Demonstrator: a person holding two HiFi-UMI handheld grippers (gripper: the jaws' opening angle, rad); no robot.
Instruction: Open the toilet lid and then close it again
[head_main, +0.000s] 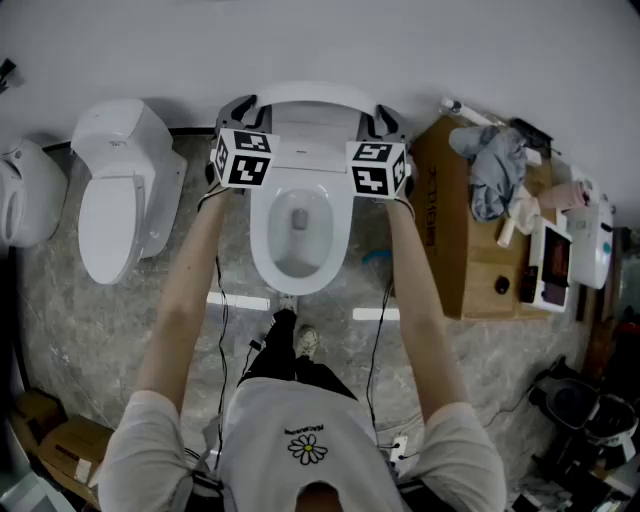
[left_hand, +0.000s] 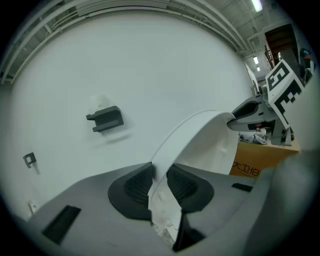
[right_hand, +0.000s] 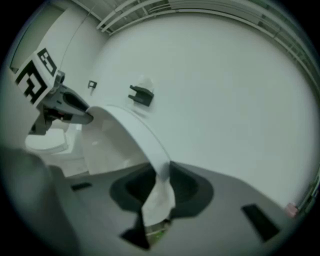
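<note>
Lid (head_main: 310, 98) stood up behind the bowl (head_main: 298, 240), by the wall. Your left tool (head_main: 238, 106) pinched its left edge, your right tool (head_main: 386, 120) its right edge. Closing meant swinging it toward you.

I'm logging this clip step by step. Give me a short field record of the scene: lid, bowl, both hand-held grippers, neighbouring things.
toilet lid: raised, near the wall
bowl: uncovered
left hand-held gripper: jaws closed on the lid's left edge
right hand-held gripper: jaws closed on the lid's right edge
second toilet: to the left, lid down
cardboard box: to the right, cloth on top
</note>
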